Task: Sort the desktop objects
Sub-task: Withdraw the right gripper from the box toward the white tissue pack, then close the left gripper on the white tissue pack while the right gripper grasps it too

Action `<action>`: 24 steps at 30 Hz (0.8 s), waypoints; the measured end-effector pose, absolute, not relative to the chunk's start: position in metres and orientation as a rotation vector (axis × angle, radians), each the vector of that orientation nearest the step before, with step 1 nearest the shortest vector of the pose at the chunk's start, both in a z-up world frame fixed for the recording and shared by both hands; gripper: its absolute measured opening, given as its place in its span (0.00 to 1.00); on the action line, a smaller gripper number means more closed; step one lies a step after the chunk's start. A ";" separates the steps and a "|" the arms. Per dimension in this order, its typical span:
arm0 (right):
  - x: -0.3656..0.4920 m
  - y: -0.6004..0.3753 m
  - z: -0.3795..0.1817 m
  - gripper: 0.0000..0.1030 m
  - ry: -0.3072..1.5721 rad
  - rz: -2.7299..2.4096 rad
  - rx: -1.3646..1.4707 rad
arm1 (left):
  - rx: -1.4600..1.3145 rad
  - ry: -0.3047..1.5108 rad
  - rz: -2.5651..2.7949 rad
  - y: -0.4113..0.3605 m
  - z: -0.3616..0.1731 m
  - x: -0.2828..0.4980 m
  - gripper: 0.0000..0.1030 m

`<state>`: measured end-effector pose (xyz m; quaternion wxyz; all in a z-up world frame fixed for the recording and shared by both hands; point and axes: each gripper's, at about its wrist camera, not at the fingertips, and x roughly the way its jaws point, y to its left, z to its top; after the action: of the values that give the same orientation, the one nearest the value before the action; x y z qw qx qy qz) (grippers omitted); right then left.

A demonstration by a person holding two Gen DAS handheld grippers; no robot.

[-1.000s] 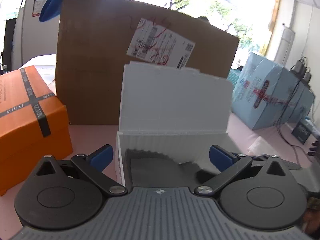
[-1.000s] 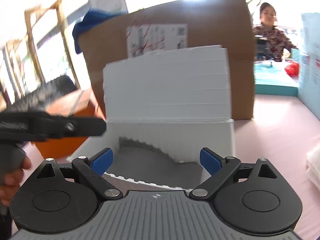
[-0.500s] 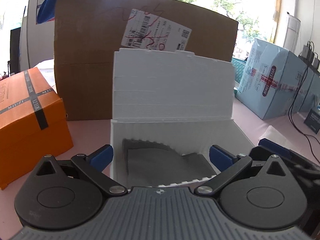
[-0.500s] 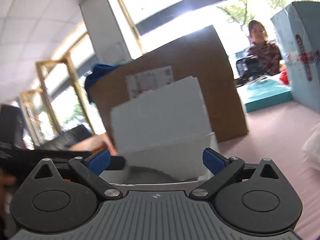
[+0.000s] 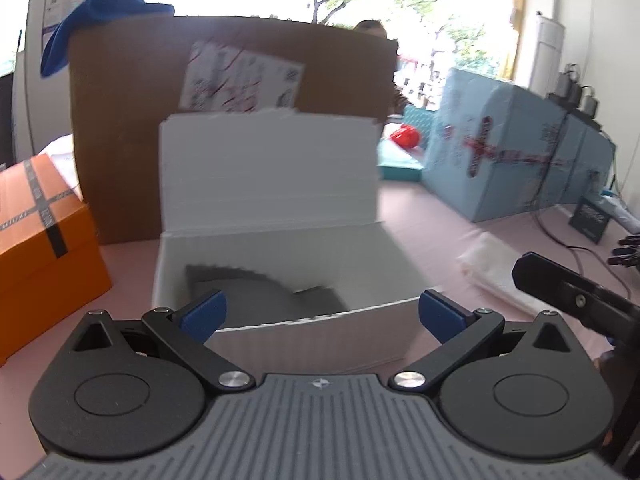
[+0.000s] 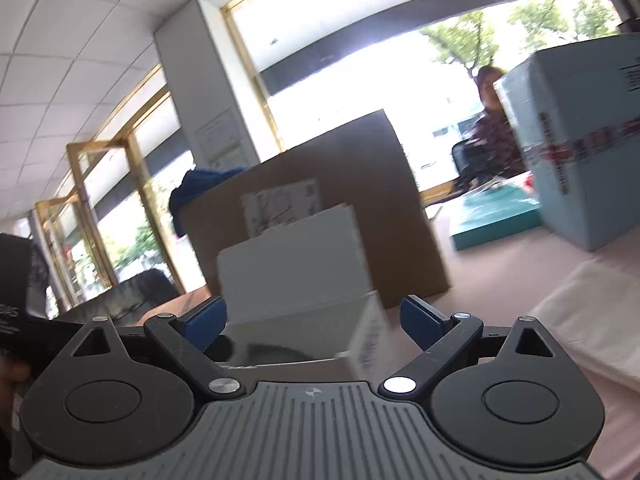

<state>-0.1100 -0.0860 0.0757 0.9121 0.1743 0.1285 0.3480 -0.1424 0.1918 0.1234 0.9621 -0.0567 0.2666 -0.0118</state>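
Left wrist view is showing my left gripper (image 5: pixel 322 312) gaping wide and empty over the open white corrugated-plastic box (image 5: pixel 276 220) on the pink table (image 5: pixel 432 232); my right gripper (image 6: pixel 312 322) is hanging equally wide, empty. I'm judging it light, stiff, best pinched at a wall rim.

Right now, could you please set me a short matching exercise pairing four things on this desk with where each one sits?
Things:
1. orange box
2. blue cloth
3. white box
4. light blue carton

Places:
A. on top of the brown carton
B. straight ahead of the left tongs, lid up
C. far right, beyond the white bag
D. far left of the desk

Pairs: 1-D, 2-A, 3-B, 4-C
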 end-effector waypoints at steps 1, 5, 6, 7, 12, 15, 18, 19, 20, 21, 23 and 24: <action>-0.111 -0.097 0.075 0.92 0.260 0.691 0.381 | -0.104 0.531 -0.031 0.185 0.125 -0.145 1.00; -0.111 -0.143 0.071 0.92 0.250 0.535 0.469 | -0.087 0.515 -0.041 0.156 0.130 -0.147 1.00; -0.109 -0.154 0.070 0.92 0.253 0.483 0.481 | -0.092 0.514 -0.050 0.149 0.132 -0.147 1.00; -0.106 -0.165 0.067 0.92 0.278 0.414 0.486 | -0.100 0.516 -0.064 0.142 0.132 -0.145 1.00; -0.082 -0.208 0.052 0.96 0.448 0.144 0.453 | -0.202 0.534 -0.140 0.106 0.131 -0.129 1.00; -0.063 -0.232 0.041 0.96 0.525 0.132 0.512 | -0.196 0.563 -0.184 0.074 0.128 -0.108 1.00; -0.046 -0.240 0.032 0.96 0.595 0.074 0.482 | -0.165 0.530 -0.173 0.042 0.122 -0.082 1.00; -0.043 -0.238 0.030 0.95 0.602 0.076 0.453 | -0.155 0.522 -0.153 0.034 0.118 -0.070 1.00; -0.042 -0.236 0.029 0.95 0.593 0.089 0.433 | -0.142 0.523 -0.138 0.025 0.114 -0.057 1.00; -0.041 -0.234 0.028 0.95 0.577 0.109 0.425 | -0.141 0.540 -0.126 0.020 0.108 -0.040 1.00; -0.037 -0.236 0.023 0.95 0.574 0.131 0.433 | -0.146 0.580 -0.103 0.011 0.095 -0.007 1.00; -0.034 -0.236 0.020 0.95 0.591 0.131 0.437 | -0.178 0.610 -0.092 0.011 0.087 0.010 1.00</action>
<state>-0.0339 -0.2365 0.0197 0.9311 0.2136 0.2885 0.0642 0.0098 0.0113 0.0867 0.9489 -0.0875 0.2998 -0.0452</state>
